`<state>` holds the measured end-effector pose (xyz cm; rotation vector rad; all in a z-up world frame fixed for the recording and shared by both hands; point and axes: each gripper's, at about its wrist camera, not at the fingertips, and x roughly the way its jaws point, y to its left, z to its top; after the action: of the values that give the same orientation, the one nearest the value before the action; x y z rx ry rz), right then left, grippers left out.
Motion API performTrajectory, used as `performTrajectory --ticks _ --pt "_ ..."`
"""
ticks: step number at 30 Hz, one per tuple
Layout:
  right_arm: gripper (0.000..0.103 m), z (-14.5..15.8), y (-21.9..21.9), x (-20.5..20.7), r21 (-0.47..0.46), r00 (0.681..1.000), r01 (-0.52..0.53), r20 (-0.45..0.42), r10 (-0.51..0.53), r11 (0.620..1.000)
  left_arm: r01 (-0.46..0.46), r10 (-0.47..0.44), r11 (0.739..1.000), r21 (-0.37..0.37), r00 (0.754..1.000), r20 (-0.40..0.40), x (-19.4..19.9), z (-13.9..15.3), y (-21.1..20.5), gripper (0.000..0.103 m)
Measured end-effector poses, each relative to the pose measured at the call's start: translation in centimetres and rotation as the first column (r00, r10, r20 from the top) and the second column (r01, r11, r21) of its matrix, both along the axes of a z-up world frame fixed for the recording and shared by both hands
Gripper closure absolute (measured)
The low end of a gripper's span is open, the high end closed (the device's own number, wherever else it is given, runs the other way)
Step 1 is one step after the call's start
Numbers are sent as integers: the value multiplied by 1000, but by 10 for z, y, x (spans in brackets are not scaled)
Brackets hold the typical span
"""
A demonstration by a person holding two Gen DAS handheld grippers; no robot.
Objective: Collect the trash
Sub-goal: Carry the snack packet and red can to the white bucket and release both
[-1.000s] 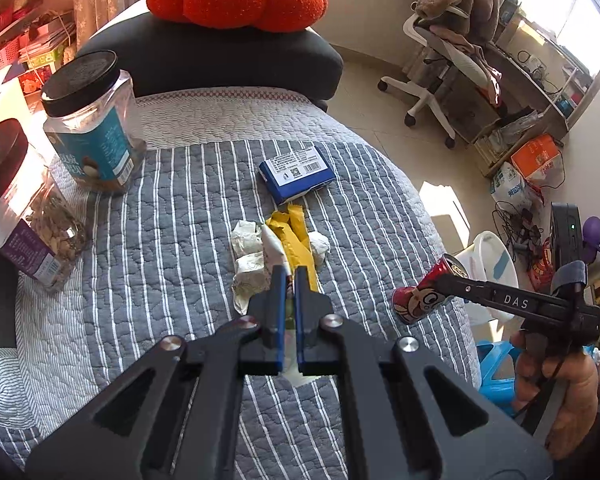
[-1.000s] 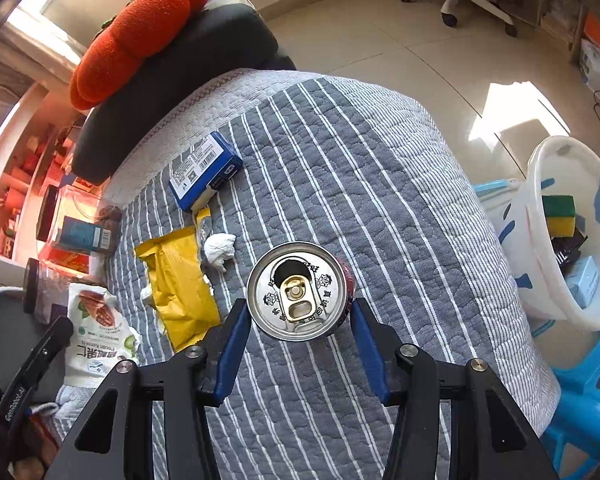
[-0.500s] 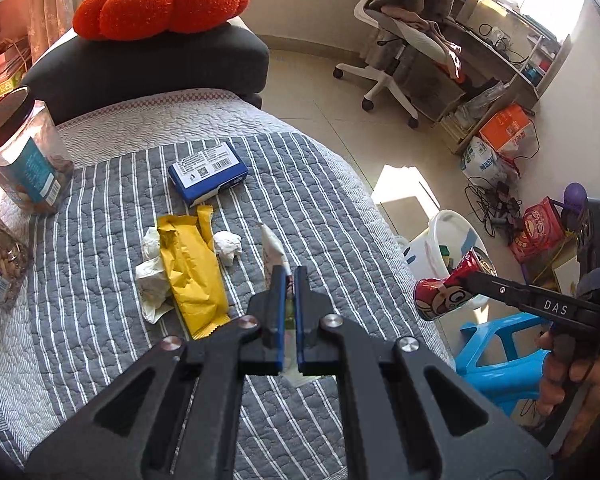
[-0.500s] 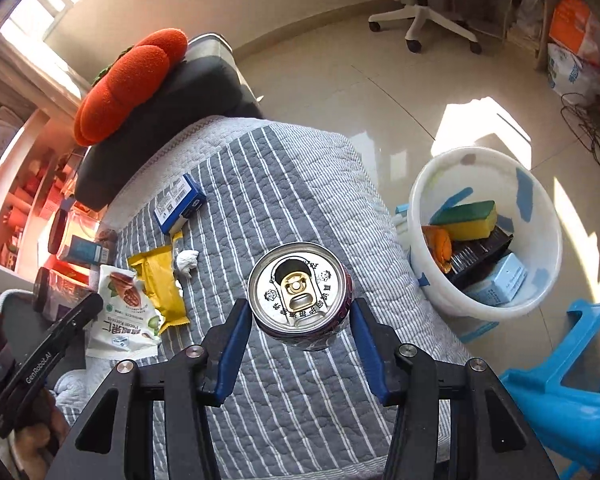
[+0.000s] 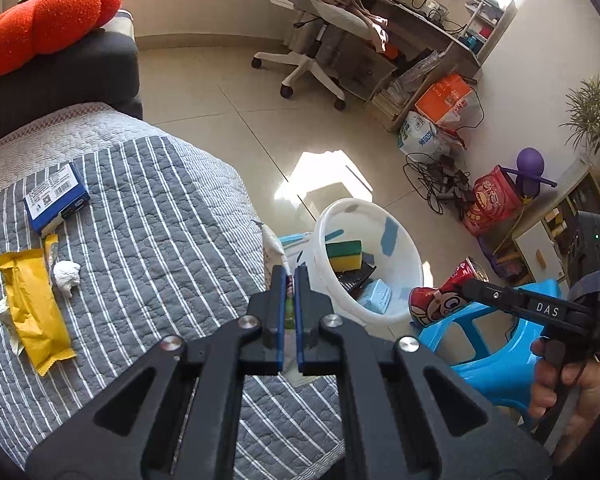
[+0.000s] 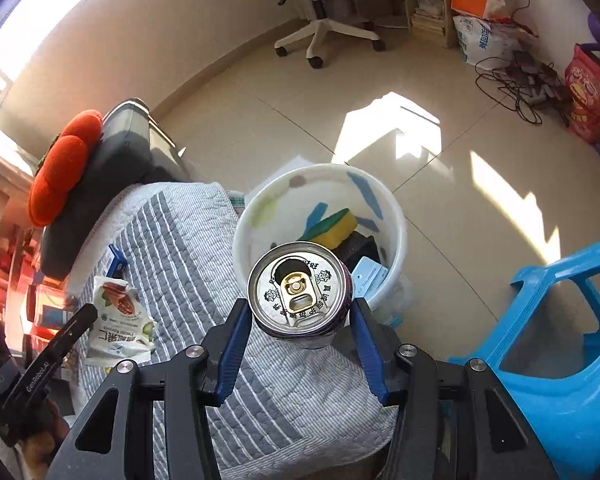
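Can (image 6: 300, 288) between right fingers (image 6: 231, 350), above white bucket (image 6: 396, 216)

The left tool (image 5: 287, 280) hides most of the thin white snack wrapper (image 5: 274, 246) pinched edge-on between its pads. Inside the white plastic bucket (image 6: 396, 216), the red drink can (image 6: 300, 290) covers part of the contents. The orange pumpkin cushion (image 5: 40, 16) is cut off at the left wrist view's edge.

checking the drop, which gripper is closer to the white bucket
Right. The right gripper holds the can at the white bucket rim; the left gripper, pinching a wrapper, is above the bed edge beside it.
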<state>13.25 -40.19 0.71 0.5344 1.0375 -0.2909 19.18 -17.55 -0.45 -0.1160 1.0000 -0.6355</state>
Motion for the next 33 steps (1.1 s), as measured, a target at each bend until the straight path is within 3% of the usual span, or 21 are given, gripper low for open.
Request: performTrajectory --ticks 7,13,14,16,18,20,22,27,33 --pt "51 -4 -48 -30 -6 997 81 -13 -81 997 107 -106 994 -19 993 53 -2 -11 -73 98" --pt "51 -7 -71 -46 -14 993 120 -21 -120 993 159 -159 987 17 978 134 3 -26 -99 97" --pt "51 -8 -74 -47 -13 992 125 -21 -125 992 155 -158 987 30 978 133 5 -28 -99 93" --pt "51 -8 -78 -48 -6 991 134 -18 -134 991 122 -129 990 63 985 111 10 -33 -96 58" --pt "51 -6 -79 -46 -2 990 137 -12 -137 991 84 -90 995 62 992 91 12 -35 -86 34" --pt "51 -3 -76 -41 -5 991 134 -3 -134 991 62 -66 995 73 996 65 14 -35 -81 25" --pt "51 -1 -72 -35 -8 992 125 9 -124 992 47 -51 991 125 998 33 14 -37 -74 9" --pt "51 2 -58 -18 -9 994 99 39 -98 995 4 -10 971 238 1000 21 7 -38 -50 4" --pt "51 1 -39 7 -34 996 68 62 -66 997 -7 4 961 275 1000 11 1 -28 -14 2"
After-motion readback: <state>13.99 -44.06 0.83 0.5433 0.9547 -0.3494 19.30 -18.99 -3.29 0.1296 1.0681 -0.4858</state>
